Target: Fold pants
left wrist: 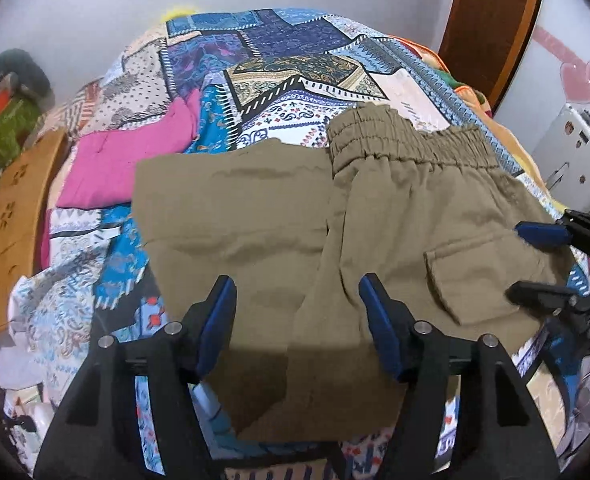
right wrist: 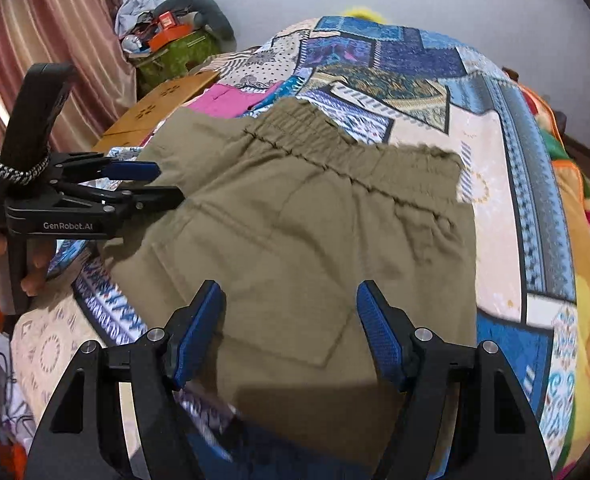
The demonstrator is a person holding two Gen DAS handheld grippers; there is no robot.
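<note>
Olive-green pants (left wrist: 295,208) lie folded on a patchwork bedspread (left wrist: 287,60), elastic waistband (left wrist: 407,140) at the far side and a flap pocket (left wrist: 475,276) at the right. My left gripper (left wrist: 297,308) hovers over their near edge with jaws wide apart and nothing pinched. In the right wrist view the pants (right wrist: 315,220) fill the middle, and my right gripper (right wrist: 291,300) stands open above their near part. The left gripper (right wrist: 155,184) shows there at the pants' left edge; the right gripper (left wrist: 543,262) shows at their right edge in the left wrist view.
A pink garment (left wrist: 123,160) lies left of the pants. A wooden board (left wrist: 19,220) stands at the bed's left side, with a clutter pile (right wrist: 171,36) and curtain (right wrist: 35,60) beyond. A hand (right wrist: 35,268) holds the left gripper's handle. A white appliance (left wrist: 575,168) is at the right.
</note>
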